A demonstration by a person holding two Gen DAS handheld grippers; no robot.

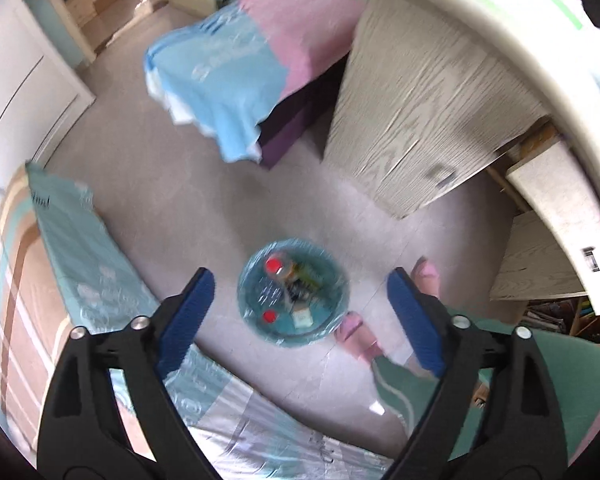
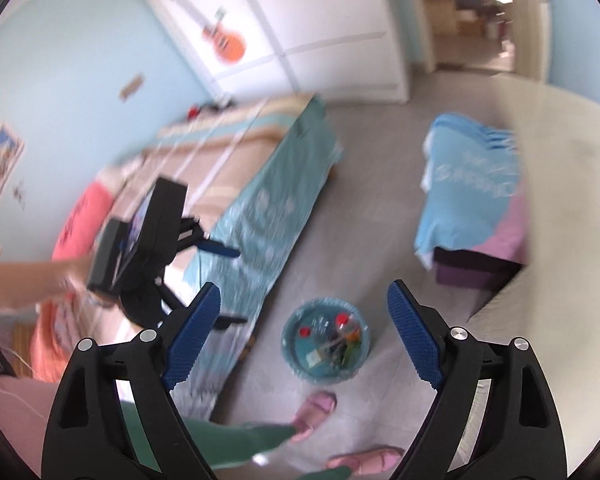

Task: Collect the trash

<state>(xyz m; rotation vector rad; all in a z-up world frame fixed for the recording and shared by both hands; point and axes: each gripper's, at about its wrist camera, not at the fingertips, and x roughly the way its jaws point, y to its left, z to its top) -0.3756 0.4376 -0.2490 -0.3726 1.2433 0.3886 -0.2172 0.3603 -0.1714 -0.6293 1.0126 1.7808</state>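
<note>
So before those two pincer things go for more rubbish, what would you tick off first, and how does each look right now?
1. Left gripper free to grab: ok, fingers spread wide, nothing between them.
2. Right gripper free to grab: ok, open and empty too.
3. Trash bin ready: ok, it stands upright on the floor beside the bed, lined with a bag, bottles with red caps already inside.
4. Room left in the bin: cannot tell, the pictures are blurred.
5. Feet out of the way: not ok, pink slippers sit right next to the bin.
6. Next piece of trash located: cannot tell, none is clearly visible on the floor or desk.
</note>
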